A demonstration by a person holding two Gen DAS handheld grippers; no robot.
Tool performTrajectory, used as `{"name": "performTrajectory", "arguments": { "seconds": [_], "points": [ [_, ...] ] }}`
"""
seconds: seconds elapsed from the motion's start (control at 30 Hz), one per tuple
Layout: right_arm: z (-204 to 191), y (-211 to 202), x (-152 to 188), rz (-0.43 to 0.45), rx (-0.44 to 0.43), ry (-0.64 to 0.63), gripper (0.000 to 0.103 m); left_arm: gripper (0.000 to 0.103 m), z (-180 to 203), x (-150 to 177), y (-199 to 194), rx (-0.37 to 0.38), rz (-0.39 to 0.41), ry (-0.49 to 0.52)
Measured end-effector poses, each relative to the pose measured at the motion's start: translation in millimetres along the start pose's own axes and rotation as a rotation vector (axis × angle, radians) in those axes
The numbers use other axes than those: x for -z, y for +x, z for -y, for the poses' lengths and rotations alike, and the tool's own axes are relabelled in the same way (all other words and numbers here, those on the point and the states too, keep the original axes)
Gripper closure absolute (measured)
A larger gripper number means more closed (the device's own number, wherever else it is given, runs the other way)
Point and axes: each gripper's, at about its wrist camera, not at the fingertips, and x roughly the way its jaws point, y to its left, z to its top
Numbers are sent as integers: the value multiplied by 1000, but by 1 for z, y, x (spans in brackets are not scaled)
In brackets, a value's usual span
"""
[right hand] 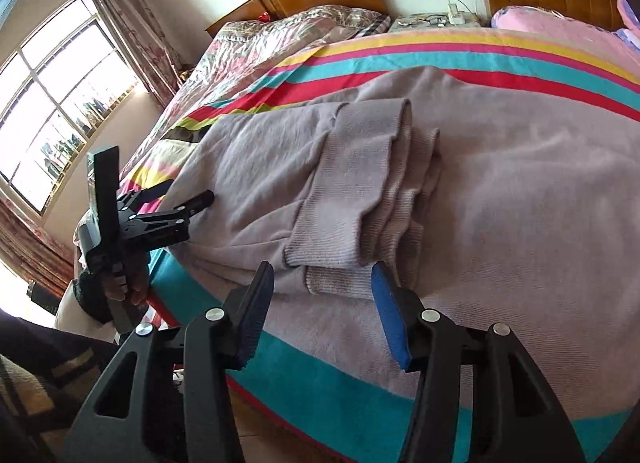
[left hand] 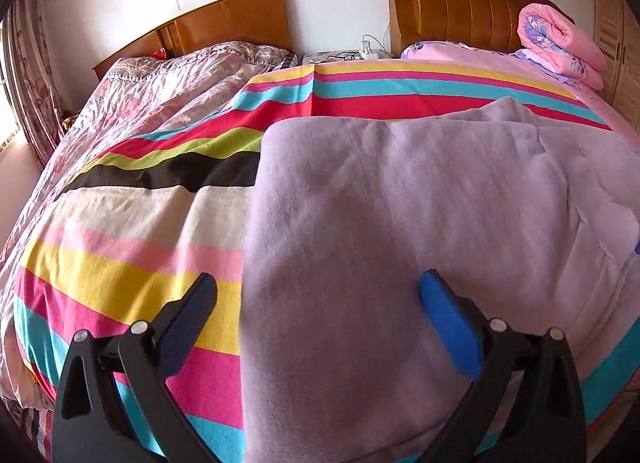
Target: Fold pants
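**Bedroom, striped bed: pants partly folded, both grippers off the fabric**

Left wrist view. The room is a bedroom with white walls and two wooden headboards (left hand: 236, 23) side by side. The bed (left hand: 132, 263) nearest the camera carries a cover in broad coloured stripes. A crumpled floral quilt (left hand: 168, 83) lies on the adjoining bed at left, and a rolled pink quilt (left hand: 560, 43) sits against the right-hand headboard. The lilac pants (left hand: 400, 203) lie spread flat on the striped cover and fill the centre and right of the view; their left edge runs straight down the frame. The left gripper (left hand: 318, 293) hangs over that edge with its jaws wide apart: the dark finger stands over the stripes, the blue-padded finger over the pants. Nothing is between the pads, and whether either fingertip touches the cloth cannot be told.

Right wrist view. A window (right hand: 60, 103) with a patterned curtain (right hand: 120, 23) fills the upper left. The pants (right hand: 500, 203) cover most of the bed (right hand: 320, 375), and the ribbed leg cuffs (right hand: 348, 199) lie stacked on top of the spread fabric. The right gripper (right hand: 322, 273) sits just before the cuffs, jaws about half apart, with the lowest cuff edge in line with the gap; the pads do not press on it. At left, the left gripper (right hand: 186, 193) shows side-on in a person's hand (right hand: 128, 283), jaws apart at the pants' far edge.
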Motion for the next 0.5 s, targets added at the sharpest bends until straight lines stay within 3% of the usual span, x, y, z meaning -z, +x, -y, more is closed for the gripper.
{"name": "performTrajectory", "arguments": {
  "seconds": [0.27, 0.33, 0.5],
  "points": [
    [-4, 15, -21, 41, -6, 2, 72, 2, -4, 1, -2, 26, 0, -21],
    [-2, 20, -23, 40, 13, 8, 92, 2, -4, 1, -3, 26, 3, -21],
    [-22, -5, -25, 111, 70, -60, 95, 2, -5, 0, -18, -2, 46, -8]
  ]
}}
